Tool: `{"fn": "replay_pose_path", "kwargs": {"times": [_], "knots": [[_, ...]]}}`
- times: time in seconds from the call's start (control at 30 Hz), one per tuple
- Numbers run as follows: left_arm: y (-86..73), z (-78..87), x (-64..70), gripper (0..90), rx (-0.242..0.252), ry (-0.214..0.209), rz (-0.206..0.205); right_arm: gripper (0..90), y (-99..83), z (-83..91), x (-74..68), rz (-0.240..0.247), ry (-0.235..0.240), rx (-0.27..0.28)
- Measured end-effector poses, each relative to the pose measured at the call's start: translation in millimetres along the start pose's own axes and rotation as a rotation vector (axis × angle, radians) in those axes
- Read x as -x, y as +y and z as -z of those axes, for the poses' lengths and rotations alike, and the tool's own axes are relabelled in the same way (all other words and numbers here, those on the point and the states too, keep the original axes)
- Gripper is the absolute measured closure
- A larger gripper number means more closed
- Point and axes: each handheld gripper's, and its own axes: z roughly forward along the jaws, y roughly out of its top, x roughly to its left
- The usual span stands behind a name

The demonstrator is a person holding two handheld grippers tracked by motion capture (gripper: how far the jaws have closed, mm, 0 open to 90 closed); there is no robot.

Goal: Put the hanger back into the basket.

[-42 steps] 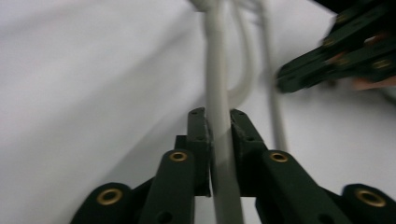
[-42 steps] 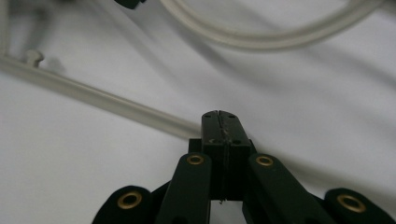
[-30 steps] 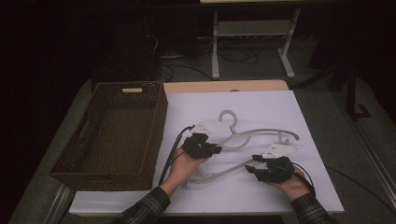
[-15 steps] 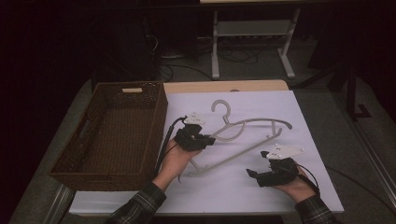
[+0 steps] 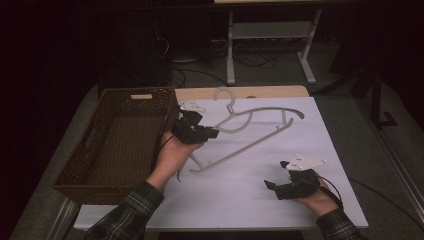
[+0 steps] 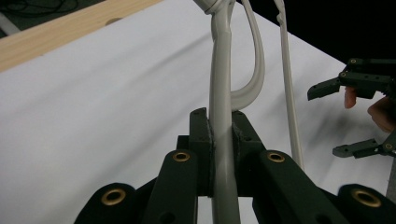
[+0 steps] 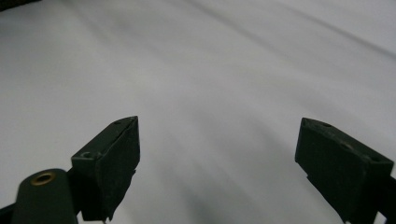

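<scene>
In the high view the left claw (image 5: 212, 133) grips the hanger (image 5: 260, 131) at the end of one arm, just beside the basket (image 5: 70, 172), and appears to hold that end raised off the white sheet (image 5: 240, 195) that covers the bench (image 5: 200, 93); the hook points toward the far edge and the rest of the hanger reaches across the sheet toward the middle. The basket looks empty. The right claw (image 5: 272, 186) sits near the front edge, well apart from the hanger, with nothing in it. As a judgement, the pick-up is done and the carry toward the basket is under way; what is left is to bring the hanger over the rim and let it go inside. In the left gripper view the left claw (image 6: 220, 140) is shut tight on the pale hanger (image 6: 223, 88), the bar running straight up between the jaws, with a thinner bar beside it; farther off the right claw (image 6: 334, 116) shows with its jaws spread. In the right gripper view the right claw (image 7: 217, 163) stands wide open over the bare sheet (image 7: 210, 70), holding nothing, so it seems to have no part in the carry now.
</scene>
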Motion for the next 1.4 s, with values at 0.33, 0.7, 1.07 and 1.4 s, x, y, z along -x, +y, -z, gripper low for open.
{"fn": "replay_pose_path", "kwargs": {"times": [0.33,0.7,1.07,1.4], "knots": [[-0.5,47.4,-28.0,82.3,0.025,0.062,0.01,12.9,-1.2,-1.8,-1.2,-0.006,-0.003,0.002],[-17.8,105.5,-63.6,82.3,0.055,0.171,0.05,12.9,-2.6,-3.8,-0.5,-0.006,-0.016,-0.002],[-42.0,162.5,-94.4,82.3,0.113,0.255,0.103,12.9,-3.0,-3.5,0.9,-0.015,-0.022,0.001],[-69.1,202.6,-118.4,82.3,0.131,0.337,0.144,11.8,0.4,4.2,1.0,-0.014,-0.019,0.036]]}}
